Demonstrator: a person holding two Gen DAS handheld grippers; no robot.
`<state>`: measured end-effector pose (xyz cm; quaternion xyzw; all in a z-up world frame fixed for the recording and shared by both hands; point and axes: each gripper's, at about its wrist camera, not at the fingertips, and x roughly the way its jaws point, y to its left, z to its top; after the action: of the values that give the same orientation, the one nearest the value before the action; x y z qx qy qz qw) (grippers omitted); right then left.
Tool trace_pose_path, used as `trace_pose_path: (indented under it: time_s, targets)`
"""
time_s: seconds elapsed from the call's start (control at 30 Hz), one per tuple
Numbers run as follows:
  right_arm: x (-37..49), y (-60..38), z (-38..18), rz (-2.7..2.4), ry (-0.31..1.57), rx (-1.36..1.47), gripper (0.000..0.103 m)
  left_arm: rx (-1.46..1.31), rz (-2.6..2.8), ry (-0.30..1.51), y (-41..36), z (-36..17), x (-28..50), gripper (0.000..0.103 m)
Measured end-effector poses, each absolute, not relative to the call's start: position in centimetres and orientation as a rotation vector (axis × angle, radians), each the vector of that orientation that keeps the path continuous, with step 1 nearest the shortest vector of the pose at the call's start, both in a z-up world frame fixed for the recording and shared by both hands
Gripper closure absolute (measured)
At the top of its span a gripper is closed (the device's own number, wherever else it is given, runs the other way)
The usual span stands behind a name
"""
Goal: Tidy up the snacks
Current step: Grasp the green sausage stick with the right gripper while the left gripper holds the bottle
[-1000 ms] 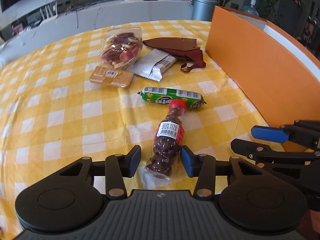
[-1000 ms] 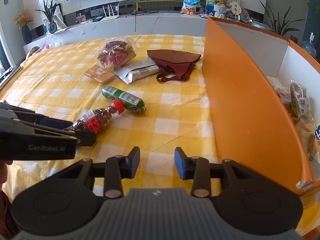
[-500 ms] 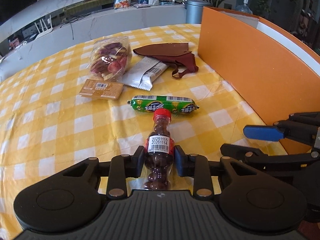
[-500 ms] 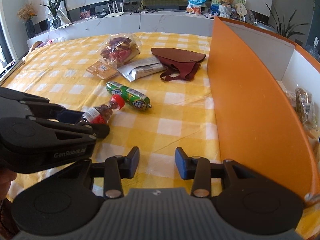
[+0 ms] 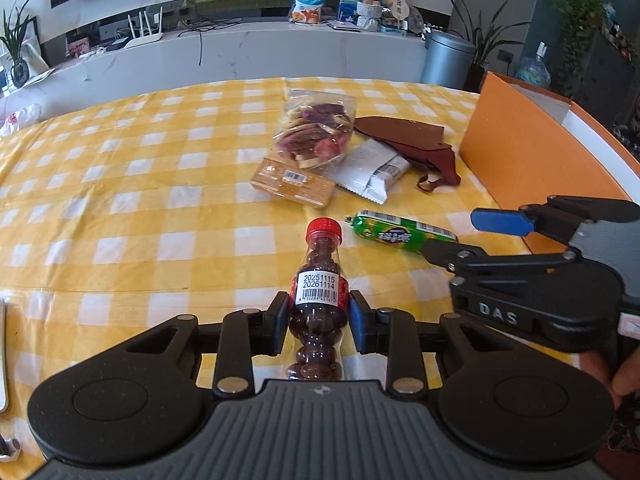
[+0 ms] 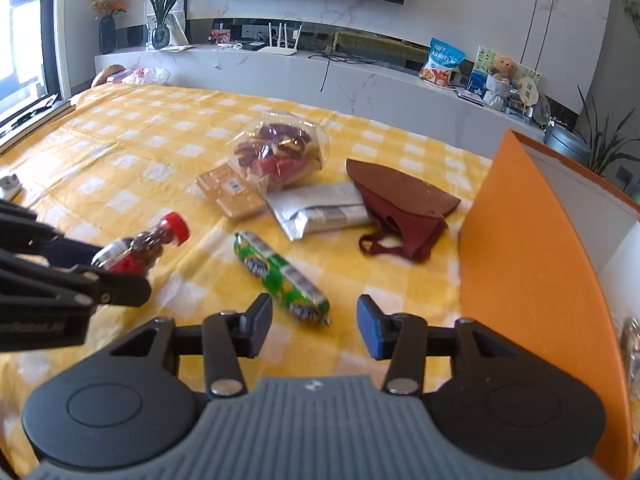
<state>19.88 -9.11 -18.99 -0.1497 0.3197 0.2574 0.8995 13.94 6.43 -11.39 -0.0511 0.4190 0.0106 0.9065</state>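
Left gripper clamps the red-capped candy bottle, lifted off the checked tablecloth, its base hidden behind the gripper body. Right gripper hangs open above the green snack roll; the orange box is cut off at the frame edge.

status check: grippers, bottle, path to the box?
Left gripper shut on candy bottle. Right gripper open, empty, above the green sausage pack. Orange box to the right; nothing blocking.

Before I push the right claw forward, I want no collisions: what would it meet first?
Probably the green snack tube, lying just ahead of the open right claw; depth is uncertain.
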Motion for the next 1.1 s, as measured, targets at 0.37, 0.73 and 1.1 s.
trace_pose_path:
  time_s: [0.37, 0.73, 1.1]
  targets:
    - [22.4, -7.5, -21.0, 0.585, 0.727, -0.264, 0.048, -0.135, 0.018, 0.879, 7.2, -12.1, 14.1, 0.068]
    - [19.5, -6.0, -20.6, 0.621, 0.716, -0.315, 0.082, -0.154, 0.03, 0.888, 7.9, -12.4, 14.3, 0.068]
    - [15.3, -8.4, -19.8, 0.57, 0.842, -0.199, 0.081, -0.166, 0.015, 0.902, 7.8, -12.6, 13.8, 0.068]
